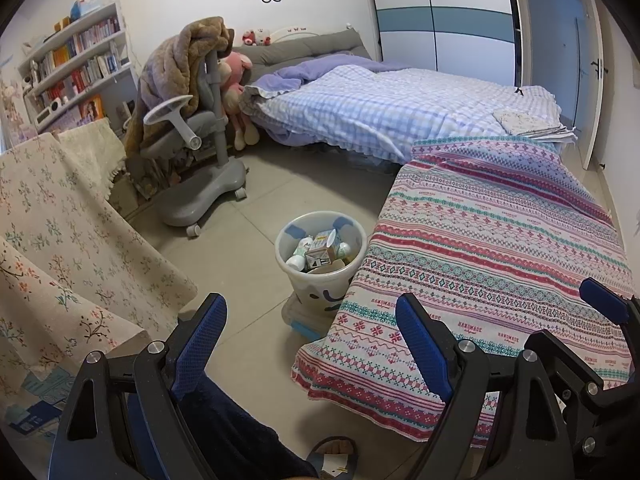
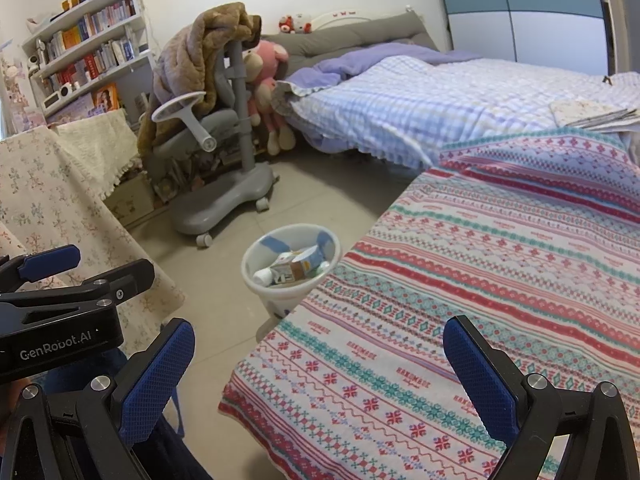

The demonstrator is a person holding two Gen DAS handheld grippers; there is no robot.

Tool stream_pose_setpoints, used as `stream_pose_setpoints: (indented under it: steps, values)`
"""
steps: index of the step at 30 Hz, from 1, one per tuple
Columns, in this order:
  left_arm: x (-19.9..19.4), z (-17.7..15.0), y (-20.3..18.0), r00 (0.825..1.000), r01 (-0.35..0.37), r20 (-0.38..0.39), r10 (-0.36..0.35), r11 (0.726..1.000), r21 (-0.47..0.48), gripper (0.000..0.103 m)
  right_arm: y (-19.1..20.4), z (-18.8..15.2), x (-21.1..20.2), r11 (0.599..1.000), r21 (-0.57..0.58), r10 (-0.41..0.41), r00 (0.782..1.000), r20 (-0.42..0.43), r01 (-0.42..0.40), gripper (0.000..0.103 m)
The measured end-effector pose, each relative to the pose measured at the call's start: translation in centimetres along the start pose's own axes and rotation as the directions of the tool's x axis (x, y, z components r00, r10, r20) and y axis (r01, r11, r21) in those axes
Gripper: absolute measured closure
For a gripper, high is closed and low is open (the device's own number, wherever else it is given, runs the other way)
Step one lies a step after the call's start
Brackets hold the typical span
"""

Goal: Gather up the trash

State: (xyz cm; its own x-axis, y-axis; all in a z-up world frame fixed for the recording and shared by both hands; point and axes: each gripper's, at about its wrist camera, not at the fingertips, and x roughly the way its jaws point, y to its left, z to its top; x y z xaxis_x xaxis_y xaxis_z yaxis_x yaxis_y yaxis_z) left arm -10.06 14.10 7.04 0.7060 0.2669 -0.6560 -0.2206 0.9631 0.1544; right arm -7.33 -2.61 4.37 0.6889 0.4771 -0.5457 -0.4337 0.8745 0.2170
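Note:
A white trash bin (image 1: pixel 320 276) (image 2: pixel 276 300) stands on the tiled floor beside the patterned cloth-covered surface (image 1: pixel 500 264) (image 2: pixel 480 280). Inside it lie cartons and small bottles (image 1: pixel 320 250) (image 2: pixel 294 268). My left gripper (image 1: pixel 312 340) is open, held well above and short of the bin, with nothing between its blue pads. My right gripper (image 2: pixel 320 376) is open too, hovering over the near edge of the patterned cloth and empty. The left gripper also shows at the left edge of the right wrist view, and one right fingertip (image 1: pixel 604 300) at the right of the left wrist view.
A grey wheeled chair (image 1: pixel 196 152) draped with a brown blanket stands behind the bin. A floral-cloth-covered table (image 1: pixel 60 240) is on the left, a bed (image 1: pixel 380 112) and wardrobe (image 1: pixel 440 16) at the back, a bookshelf (image 1: pixel 76 64) far left. A person's sandalled foot (image 1: pixel 332 456) is below.

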Motion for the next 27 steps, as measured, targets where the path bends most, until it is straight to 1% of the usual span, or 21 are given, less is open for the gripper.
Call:
stream_pose_setpoints:
  steps: [15,27]
  values:
    - [-0.02,0.05,-0.26,1.000,0.013,0.005,-0.013,1.000,0.011,0.014,-0.36,0.03,0.02,1.000,-0.002,0.001,1.000,0.004,-0.001,0.000]
    - [0.18,-0.04,-0.46,1.000,0.016,-0.008,-0.016,1.000,0.009,0.014,-0.51,0.00,0.29,1.000,-0.004,0.001,1.000,-0.002,-0.001,0.000]
